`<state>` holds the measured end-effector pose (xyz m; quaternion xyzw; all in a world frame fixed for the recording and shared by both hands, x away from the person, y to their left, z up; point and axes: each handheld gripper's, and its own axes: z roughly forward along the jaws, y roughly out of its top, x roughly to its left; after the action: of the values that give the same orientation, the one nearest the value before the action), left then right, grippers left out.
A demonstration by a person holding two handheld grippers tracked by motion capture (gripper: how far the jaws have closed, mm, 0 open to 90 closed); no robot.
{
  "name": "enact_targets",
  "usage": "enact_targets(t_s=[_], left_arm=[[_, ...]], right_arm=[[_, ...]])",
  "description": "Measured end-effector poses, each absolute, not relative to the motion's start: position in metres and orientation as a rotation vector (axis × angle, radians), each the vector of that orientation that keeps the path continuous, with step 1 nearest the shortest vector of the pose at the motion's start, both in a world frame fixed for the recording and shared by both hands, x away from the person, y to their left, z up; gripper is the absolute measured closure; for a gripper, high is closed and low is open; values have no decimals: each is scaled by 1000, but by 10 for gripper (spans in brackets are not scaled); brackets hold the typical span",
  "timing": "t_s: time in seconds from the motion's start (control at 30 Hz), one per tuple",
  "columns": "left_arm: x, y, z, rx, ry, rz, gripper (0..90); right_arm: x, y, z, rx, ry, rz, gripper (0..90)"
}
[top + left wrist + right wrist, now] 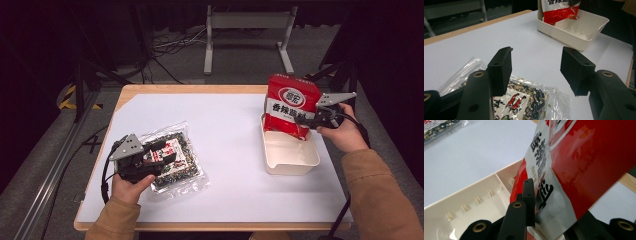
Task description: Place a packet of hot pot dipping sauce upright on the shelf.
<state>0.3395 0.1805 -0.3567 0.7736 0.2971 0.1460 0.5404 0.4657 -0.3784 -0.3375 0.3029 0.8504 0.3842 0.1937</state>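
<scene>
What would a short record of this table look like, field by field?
surface: table with a white sheet on it
bin: cream bin at the right side
red item: red snack bag standing upright with its lower end in the bin
right hand-held gripper: at the red bag's side, bag between its jaws; whether the pads press on it cannot be told
clear item: clear packet of dark printed contents, flat at the left
left hand-held gripper: jaws open, over the packet's near edge
</scene>
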Motion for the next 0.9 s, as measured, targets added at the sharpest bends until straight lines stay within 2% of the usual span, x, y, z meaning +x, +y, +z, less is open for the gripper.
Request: enact_targets(t_s=[0.13,0.27,0.37,0.5,0.73,0.83,0.9], left_arm=[[340,180,-357,1837,710,343,430],[340,179,-358,1840,706,345,430],[340,180,-357,1839,709,345,430],[340,182,-358,1832,715,337,430],[340,181,-357,1837,706,351,430],[340,180,-358,1838,709,347,430],[340,180,-358,1839,707,343,431]], right_arm=[[464,-376,-337,780,2398,1027,816],[465,-366,-335,724,2412,997,818],[466,-364,-337,751,2449,990,740],[464,-368,-342,787,2484,956,688],[459,-370,-347,811,2542,862,663],[457,-369,-344,789,2549,829,761],[458,-366,-342,763,2542,797,775]])
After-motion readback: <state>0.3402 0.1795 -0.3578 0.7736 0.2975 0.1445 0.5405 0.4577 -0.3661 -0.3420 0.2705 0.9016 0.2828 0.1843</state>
